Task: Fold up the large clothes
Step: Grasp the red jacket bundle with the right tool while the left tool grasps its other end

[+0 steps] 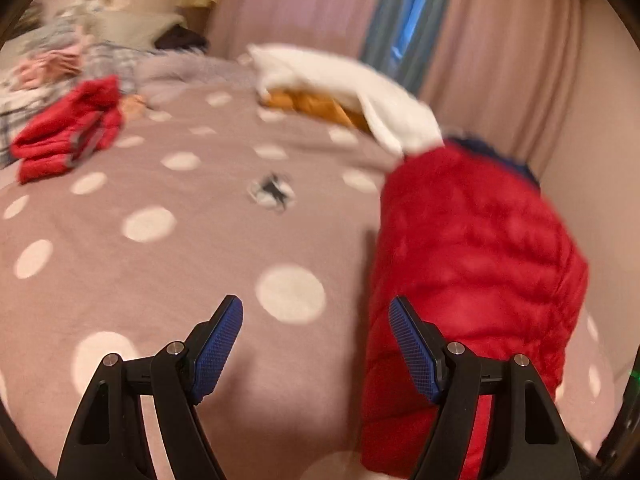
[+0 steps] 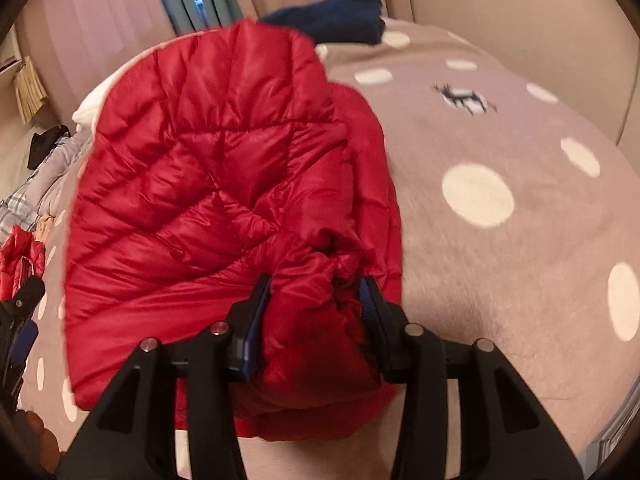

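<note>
A red quilted puffer jacket hangs bunched over the bed. My right gripper is shut on a thick fold of it and holds it up. In the left wrist view the same jacket hangs at the right, just beside my left gripper. The left gripper is open and empty, its blue pads wide apart above the blanket. Part of the left gripper shows at the left edge of the right wrist view.
The bed carries a mauve blanket with white dots. A folded red garment lies at its far left among other clothes. A white garment over an orange one lies at the back, a dark blue garment beyond. Curtains hang behind.
</note>
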Demonstrator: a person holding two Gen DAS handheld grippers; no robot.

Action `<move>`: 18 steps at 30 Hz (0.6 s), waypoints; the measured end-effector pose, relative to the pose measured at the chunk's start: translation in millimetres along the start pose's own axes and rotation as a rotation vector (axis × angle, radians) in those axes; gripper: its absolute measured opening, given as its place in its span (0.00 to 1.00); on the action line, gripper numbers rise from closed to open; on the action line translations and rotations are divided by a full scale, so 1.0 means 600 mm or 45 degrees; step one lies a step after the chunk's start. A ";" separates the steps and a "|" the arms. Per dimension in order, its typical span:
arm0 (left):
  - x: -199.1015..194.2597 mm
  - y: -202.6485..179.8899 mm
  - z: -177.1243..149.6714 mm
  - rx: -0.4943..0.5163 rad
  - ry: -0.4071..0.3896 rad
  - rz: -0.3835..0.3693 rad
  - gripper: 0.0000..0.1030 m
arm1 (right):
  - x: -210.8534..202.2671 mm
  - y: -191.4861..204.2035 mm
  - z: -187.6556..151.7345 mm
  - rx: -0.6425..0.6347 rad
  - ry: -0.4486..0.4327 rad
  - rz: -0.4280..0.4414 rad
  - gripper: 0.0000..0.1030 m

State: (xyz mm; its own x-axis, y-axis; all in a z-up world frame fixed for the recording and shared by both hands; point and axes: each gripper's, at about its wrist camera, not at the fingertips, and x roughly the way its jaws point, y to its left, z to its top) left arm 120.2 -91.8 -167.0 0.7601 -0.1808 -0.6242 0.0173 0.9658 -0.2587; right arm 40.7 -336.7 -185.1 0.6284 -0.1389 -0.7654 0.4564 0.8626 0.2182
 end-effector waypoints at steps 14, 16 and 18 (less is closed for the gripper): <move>0.080 -0.019 -0.039 -0.045 0.125 0.016 0.70 | 0.040 -0.024 -0.004 0.067 0.080 0.053 0.66; 0.077 -0.019 -0.037 -0.035 0.111 0.018 0.70 | 0.038 -0.025 -0.005 0.082 0.075 0.058 0.67; 0.075 -0.011 -0.034 -0.058 0.120 0.008 0.70 | 0.035 -0.031 -0.004 0.111 0.065 0.085 0.72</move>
State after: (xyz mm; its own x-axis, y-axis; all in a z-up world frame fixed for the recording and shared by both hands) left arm 140.8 -109.8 -208.5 0.6954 -0.1933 -0.6921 -0.0188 0.9579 -0.2864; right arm 43.9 -354.3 -206.4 0.6274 -0.0555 -0.7768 0.4690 0.8232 0.3200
